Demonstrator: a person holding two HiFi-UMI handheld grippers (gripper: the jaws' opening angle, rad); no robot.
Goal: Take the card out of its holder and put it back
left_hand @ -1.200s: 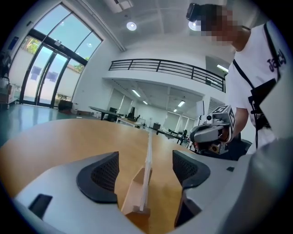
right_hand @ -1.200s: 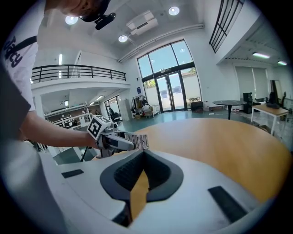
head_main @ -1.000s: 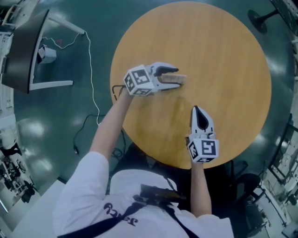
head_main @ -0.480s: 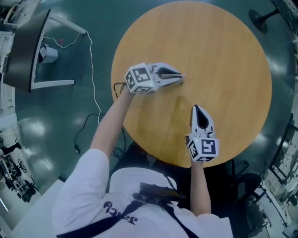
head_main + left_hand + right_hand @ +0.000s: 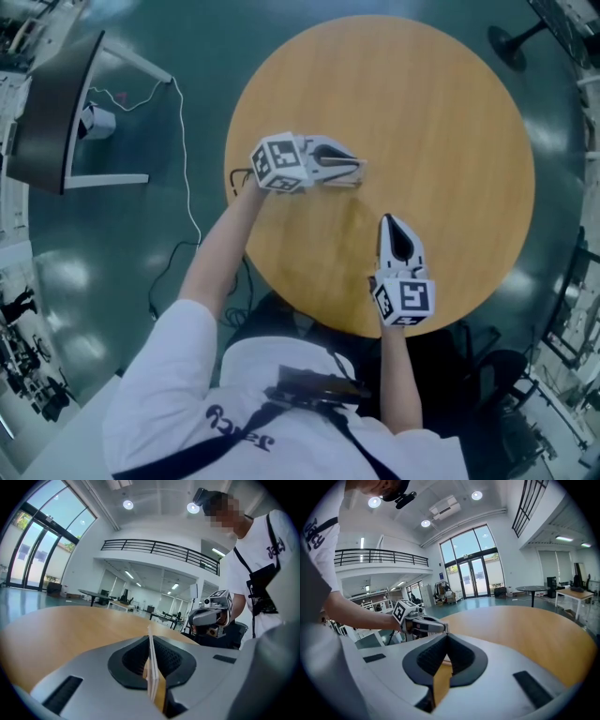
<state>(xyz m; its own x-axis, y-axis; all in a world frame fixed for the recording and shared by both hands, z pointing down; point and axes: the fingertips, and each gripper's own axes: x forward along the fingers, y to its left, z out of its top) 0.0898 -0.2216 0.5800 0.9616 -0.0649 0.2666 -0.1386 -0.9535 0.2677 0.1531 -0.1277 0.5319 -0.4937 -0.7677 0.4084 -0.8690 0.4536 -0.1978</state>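
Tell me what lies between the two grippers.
Nothing: the head view shows only bare tabletop between the left gripper, just closed on the card holder, and the right gripper.

Thin white card [image 5: 151,667] upright, edge-on, clamped btwn left hand-held gripper [image 5: 356,170] jaws.

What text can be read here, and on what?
"Jac…": dark print on the person's white shirt; the letters after that are unclear, and the same print is upside down in the head view.
Left claw, right claw: black-and-white square marker patterns only, no words.
Card pinched in the left claw: seen edge-on, no print visible.
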